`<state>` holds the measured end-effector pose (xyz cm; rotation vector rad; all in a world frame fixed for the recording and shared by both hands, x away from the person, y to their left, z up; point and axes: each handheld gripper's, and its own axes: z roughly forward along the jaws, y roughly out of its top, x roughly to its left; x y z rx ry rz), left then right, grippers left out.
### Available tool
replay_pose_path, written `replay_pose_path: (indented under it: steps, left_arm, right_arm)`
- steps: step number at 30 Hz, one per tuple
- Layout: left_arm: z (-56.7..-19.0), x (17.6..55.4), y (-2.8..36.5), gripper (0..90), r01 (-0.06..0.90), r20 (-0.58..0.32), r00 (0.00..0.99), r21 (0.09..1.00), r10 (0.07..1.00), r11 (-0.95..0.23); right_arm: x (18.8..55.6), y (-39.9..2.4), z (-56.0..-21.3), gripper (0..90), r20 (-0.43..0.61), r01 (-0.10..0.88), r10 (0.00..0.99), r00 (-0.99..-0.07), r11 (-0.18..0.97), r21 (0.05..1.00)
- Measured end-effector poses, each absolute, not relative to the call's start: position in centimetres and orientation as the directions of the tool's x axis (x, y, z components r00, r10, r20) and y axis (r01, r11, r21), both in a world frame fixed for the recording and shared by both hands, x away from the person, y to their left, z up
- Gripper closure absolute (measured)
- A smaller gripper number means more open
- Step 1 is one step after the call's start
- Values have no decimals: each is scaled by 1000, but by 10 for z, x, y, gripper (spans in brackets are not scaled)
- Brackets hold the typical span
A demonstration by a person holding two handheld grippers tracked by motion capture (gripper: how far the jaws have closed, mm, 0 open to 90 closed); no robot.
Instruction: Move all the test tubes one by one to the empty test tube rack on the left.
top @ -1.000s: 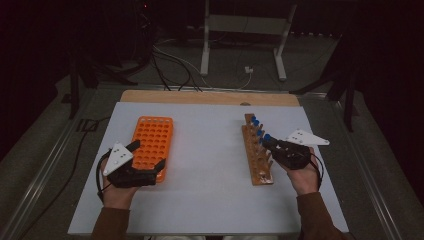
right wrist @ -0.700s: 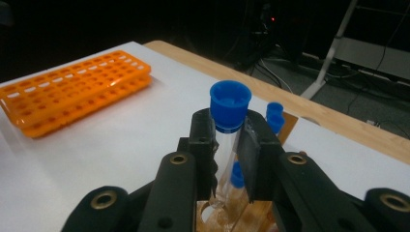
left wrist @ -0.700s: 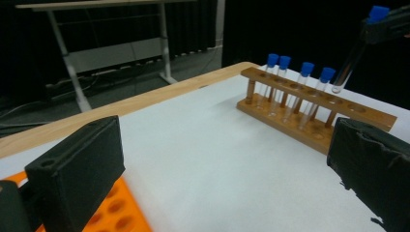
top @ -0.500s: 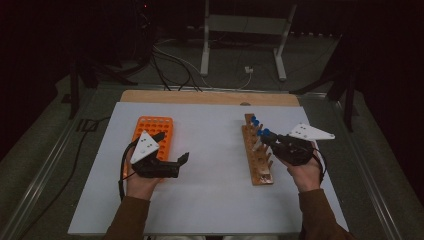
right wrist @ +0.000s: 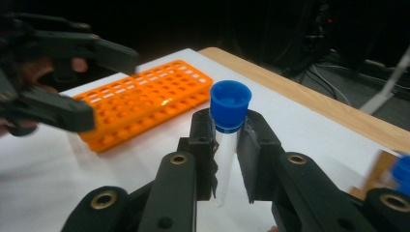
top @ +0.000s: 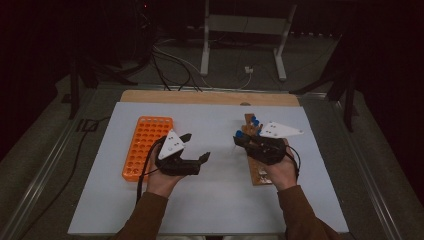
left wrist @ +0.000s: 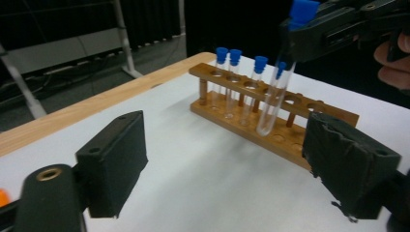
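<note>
Right claw (right wrist: 226, 145) is clenched on a clear test tube (right wrist: 223, 159) just under its blue cap (right wrist: 230, 105), the tube upright between the two black jaws. From the high view this claw (top: 239, 140) hangs beside the near part of the wooden rack (top: 258, 172), which lies lengthwise on the right half of the white tabletop (top: 215, 210). From the left gripper view the held tube (left wrist: 274, 99) is clear of the wooden rack (left wrist: 270, 126), its rounded bottom in front of the rack's lower board, while three other blue-capped tubes (left wrist: 233, 82) stand in holes toward the rack's far end. Left claw (top: 196, 148) is released, with nothing between its pads; its jaws have just been closing a little and are wide apart in its own view. It points across the middle of the tabletop toward the right claw, the two near each other but not touching. An orange rack (top: 146, 145) lies just behind and to the left of the left hand (top: 162, 181), its holes unfilled as far as can be seen
</note>
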<state>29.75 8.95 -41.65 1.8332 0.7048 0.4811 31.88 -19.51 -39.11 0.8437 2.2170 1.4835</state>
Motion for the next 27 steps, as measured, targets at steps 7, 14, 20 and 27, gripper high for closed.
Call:
replay_pose_path:
  steps: [7, 14, 20, 27]
  left_arm:
    - [-419, 303, 73, 388, 227, 4, 772, 932, 636, -283]
    - [-423, 305, 64, 511, 225, 24, 793, 917, 609, -329]
    - [-425, 307, 62, 642, 217, 37, 801, 912, 597, -347]
    - [-425, 307, 62, 739, 207, 49, 808, 909, 587, -361]
  right_arm:
    - [319, -173, -395, 773, 57, 285, 612, -789, 282, 916]
    - [318, -159, -396, 773, 64, 281, 589, -806, 285, 916]
    - [316, -150, -395, 773, 72, 281, 573, -817, 286, 916]
    - [316, -147, -397, 773, 79, 284, 561, -824, 290, 914]
